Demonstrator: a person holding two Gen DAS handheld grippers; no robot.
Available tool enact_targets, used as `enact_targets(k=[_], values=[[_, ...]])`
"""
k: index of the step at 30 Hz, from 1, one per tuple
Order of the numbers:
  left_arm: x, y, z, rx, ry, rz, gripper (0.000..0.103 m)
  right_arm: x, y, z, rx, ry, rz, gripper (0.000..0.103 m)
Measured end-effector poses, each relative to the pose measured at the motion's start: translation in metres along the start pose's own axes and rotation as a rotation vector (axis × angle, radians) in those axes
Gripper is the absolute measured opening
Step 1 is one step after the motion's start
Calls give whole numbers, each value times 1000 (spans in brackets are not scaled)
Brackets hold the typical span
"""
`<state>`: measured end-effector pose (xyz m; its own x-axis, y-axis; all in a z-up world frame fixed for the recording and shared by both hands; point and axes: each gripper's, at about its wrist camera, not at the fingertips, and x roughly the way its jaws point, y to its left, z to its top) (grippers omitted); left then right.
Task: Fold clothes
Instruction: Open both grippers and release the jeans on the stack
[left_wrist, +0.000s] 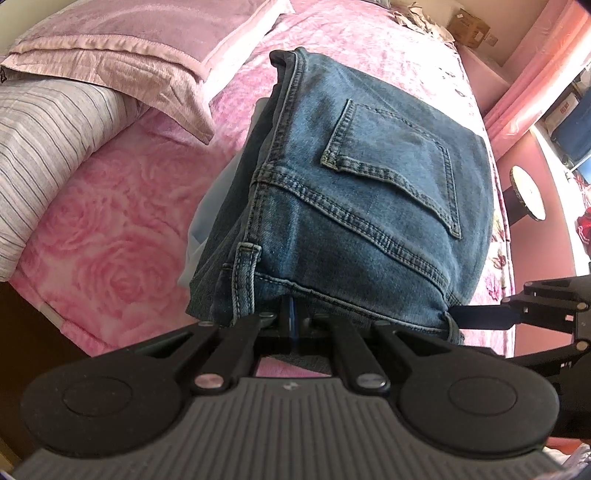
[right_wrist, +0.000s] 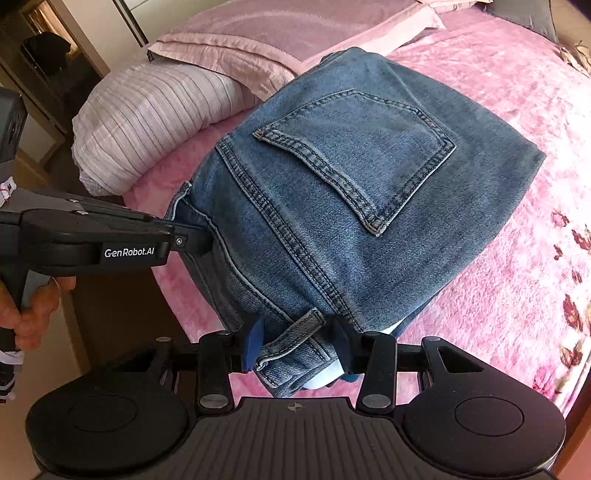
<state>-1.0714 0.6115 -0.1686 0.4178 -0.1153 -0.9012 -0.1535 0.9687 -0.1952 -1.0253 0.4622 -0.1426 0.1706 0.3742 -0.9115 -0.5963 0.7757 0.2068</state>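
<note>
A folded pair of blue jeans (left_wrist: 354, 206) fills the middle of the left wrist view, back pocket (left_wrist: 395, 170) facing up, lying on a pink rose-patterned blanket (left_wrist: 110, 251) that covers the bed. The waistband edge runs along the lower side of the bundle, nearest both cameras, and a belt loop (left_wrist: 245, 280) stands at its lower left corner. A pale blue-white cloth (left_wrist: 203, 229) peeks out from beneath the denim along the left side.

The left gripper (left_wrist: 293, 326) sits at bottom centre of its own view with its jaws drawn nearly together — only a thin blue sliver of pad shows between them — pinching the waistband edge of the jeans. In the right wrist view the same tool comes in from the left edge of the frame, its tip pressed into the denim fold, a person's hand (right_wrist: 26, 314) wrapped around its handle at lower left.

The right gripper (right_wrist: 295, 343) sits at bottom centre of its view, jaws partly apart, blue pads (right_wrist: 253, 343) on either side of a belt loop (right_wrist: 299, 334) and the thick corner of the waistband — the pads appear to touch the cloth on both sides, gripping it.

A striped grey-white pillow (left_wrist: 48, 155) lies at the left of the left wrist view, with a folded mauve blanket (left_wrist: 122, 48) above it at upper left. A cardboard box (left_wrist: 469, 26) stands at the top right, past the far end of the bed.
</note>
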Motion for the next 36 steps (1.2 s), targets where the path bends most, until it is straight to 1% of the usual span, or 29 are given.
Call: enact_targets(k=[4, 12, 15, 18, 19, 20, 21, 22, 23, 24, 27, 30, 32, 33, 34, 36], values=[[1, -1, -2, -17, -1, 16, 3, 2, 0, -2, -15, -2, 2, 45], [1, -8, -4, -59, -19, 75, 3, 3, -2, -2, -44, -12, 18, 45], [-5, -14, -6, -91, -45, 106, 3, -1, -6, -3, -42, -29, 38, 45], [-21, -25, -8, -143, -108, 148, 3, -18, -14, -4, -34, -86, 80, 46], [-28, -29, -9, -164, -132, 163, 3, -26, -16, -6, -53, -117, 92, 46], [-35, -34, -9, -185, -150, 176, 4, -34, -17, -7, -74, -148, 103, 46], [-42, -40, -11, -207, -164, 193, 9, -42, -18, -9, -108, -172, 111, 46], [-48, -46, -12, -227, -176, 213, 16, -51, -21, -11, -143, -187, 125, 46], [-54, -52, -13, -242, -186, 240, 20, -58, -26, -13, -156, -190, 144, 46], [-60, -60, -15, -260, -196, 266, 23, -65, -31, -16, -170, -192, 163, 46], [-77, -89, -26, -335, -216, 342, 23, -85, -54, -28, -202, -191, 210, 46], [-92, -129, -42, -444, -226, 414, 24, -103, -84, -43, -275, -169, 229, 46], [-98, -170, -56, -521, -228, 462, 27, -118, -111, -54, -327, -152, 226, 46], [-99, -191, -63, -558, -230, 477, 30, -125, -125, -60, -352, -145, 224, 46], [-101, -212, -70, -595, -233, 493, 30, -131, -140, -67, -368, -141, 224, 46], [-101, -258, -82, -662, -252, 503, 30, -144, -169, -80, -400, -132, 221, 46]])
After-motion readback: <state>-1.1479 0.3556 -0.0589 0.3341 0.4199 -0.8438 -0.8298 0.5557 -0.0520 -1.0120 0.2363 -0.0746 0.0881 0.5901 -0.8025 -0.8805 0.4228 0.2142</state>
